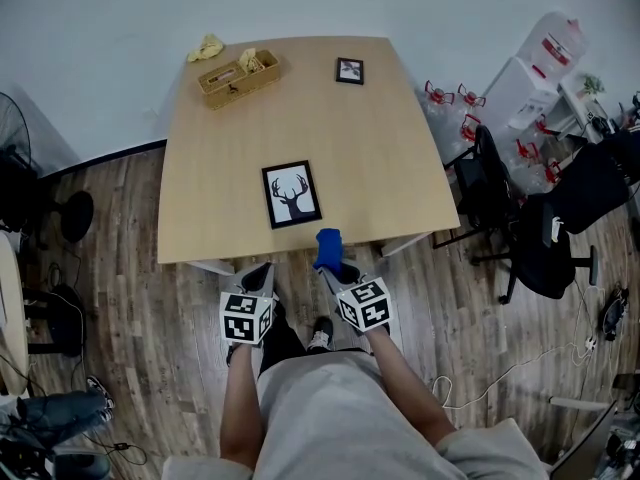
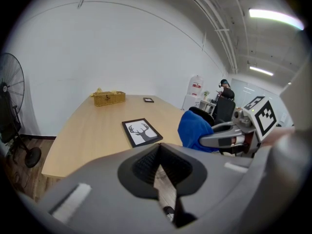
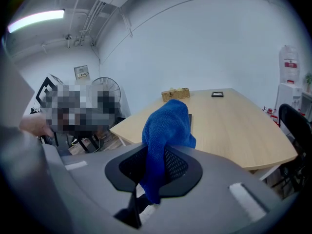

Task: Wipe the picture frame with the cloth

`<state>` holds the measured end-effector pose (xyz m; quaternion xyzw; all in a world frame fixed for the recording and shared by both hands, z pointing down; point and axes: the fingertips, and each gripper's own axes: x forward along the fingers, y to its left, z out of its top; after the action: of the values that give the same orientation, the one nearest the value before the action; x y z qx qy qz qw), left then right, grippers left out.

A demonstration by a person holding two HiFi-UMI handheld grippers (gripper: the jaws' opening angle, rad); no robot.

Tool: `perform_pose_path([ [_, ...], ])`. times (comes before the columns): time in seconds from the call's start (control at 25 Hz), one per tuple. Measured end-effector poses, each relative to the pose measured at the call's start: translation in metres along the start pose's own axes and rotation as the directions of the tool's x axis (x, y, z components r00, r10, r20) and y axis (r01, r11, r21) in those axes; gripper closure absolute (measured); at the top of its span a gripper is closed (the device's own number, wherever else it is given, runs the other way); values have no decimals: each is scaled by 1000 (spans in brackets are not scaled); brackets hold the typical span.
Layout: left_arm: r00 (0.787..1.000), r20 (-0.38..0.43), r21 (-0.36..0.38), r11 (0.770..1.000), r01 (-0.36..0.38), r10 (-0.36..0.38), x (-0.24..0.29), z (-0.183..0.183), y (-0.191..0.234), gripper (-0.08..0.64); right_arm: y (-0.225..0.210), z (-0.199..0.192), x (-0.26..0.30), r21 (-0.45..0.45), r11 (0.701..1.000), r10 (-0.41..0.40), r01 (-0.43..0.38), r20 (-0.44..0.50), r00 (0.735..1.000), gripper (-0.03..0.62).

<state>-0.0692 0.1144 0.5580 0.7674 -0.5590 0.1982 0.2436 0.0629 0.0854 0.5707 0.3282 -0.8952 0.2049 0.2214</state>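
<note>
The black picture frame (image 1: 292,194) with a deer print lies flat near the front edge of the wooden table (image 1: 220,158); in the left gripper view the frame (image 2: 142,132) lies ahead on the tabletop. My right gripper (image 1: 335,268) is shut on a blue cloth (image 1: 328,248), held just off the table's front edge, right of the frame. The cloth (image 3: 163,130) bunches up above the right gripper (image 3: 158,155) and hides most of the frame there. My left gripper (image 1: 256,278) hangs below the table edge; in its own view it (image 2: 158,152) is shut and holds nothing.
A wicker basket (image 1: 238,76) and a yellow rag (image 1: 206,48) sit at the far left of the table, a small framed photo (image 1: 349,70) at the far right. Black office chairs (image 1: 540,238) stand to the right, a floor fan (image 2: 9,96) to the left.
</note>
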Motion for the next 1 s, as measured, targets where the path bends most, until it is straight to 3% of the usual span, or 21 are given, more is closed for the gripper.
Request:
perform_pose_path([
  [1.0,1000,-5,11,1000,3,-3,1,-2,-8,508,1,-4,-3,-36,999,1,-2,-25,1000,540],
])
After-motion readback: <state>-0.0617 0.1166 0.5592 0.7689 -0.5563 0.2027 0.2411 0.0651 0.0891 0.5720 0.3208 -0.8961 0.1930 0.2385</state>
